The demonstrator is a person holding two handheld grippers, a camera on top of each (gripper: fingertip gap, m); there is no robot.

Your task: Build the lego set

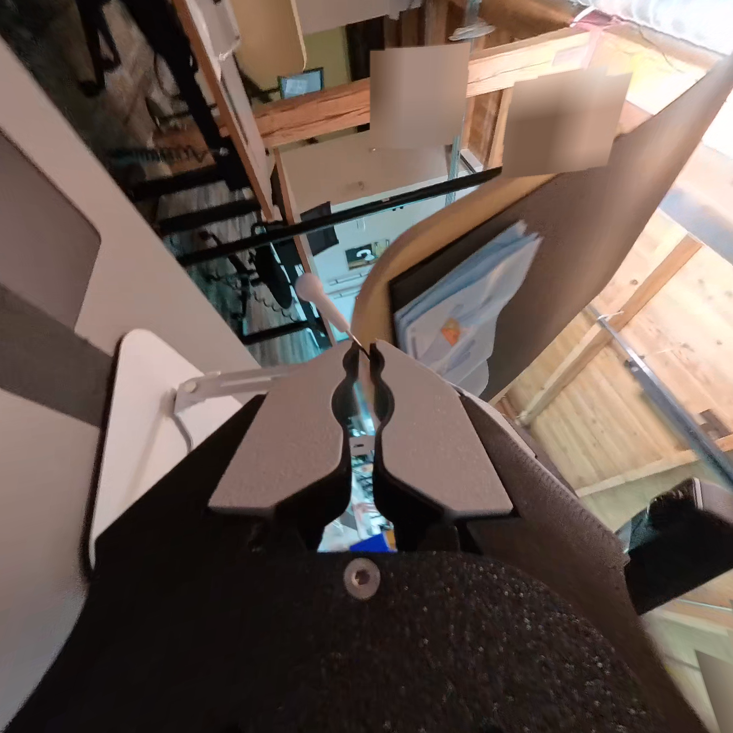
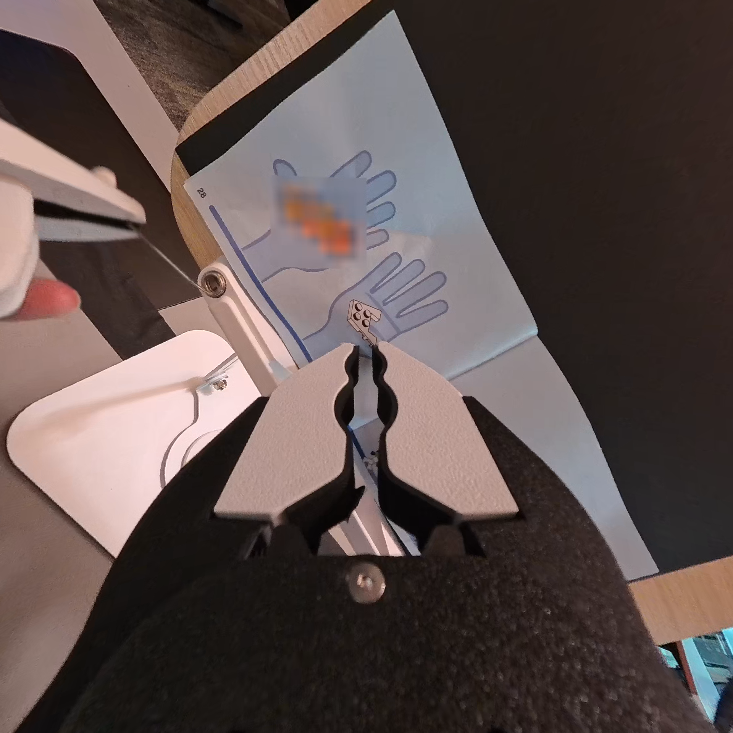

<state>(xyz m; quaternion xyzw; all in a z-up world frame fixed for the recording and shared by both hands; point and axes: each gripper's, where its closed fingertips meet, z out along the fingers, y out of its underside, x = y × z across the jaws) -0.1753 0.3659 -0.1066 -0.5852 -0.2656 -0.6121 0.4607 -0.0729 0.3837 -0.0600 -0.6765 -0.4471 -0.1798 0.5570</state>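
No loose bricks show in either view. The instruction booklet [image 2: 396, 139] lies open on a black mat [image 2: 595, 198], showing pale blue pages with drawn hands and a drawn brick. It also shows in the left wrist view [image 1: 456, 317]. My right gripper [image 2: 365, 347] hovers over the booklet's lower page with its jaws almost together and nothing between them. My left gripper [image 1: 364, 349] is shut on the thin shaft of a white-handled tool [image 1: 313, 295] that points away from the camera. The view is steeply tilted.
A white stand has a flat base [image 2: 99, 436] and a jointed arm [image 2: 242, 329] at the table's wooden edge [image 2: 190, 131]; it also shows in the left wrist view [image 1: 139, 396]. A fingertip [image 2: 51, 297] and a grey tool with a thin wire [image 2: 170, 263] reach the arm's hinge bolt [image 2: 214, 283].
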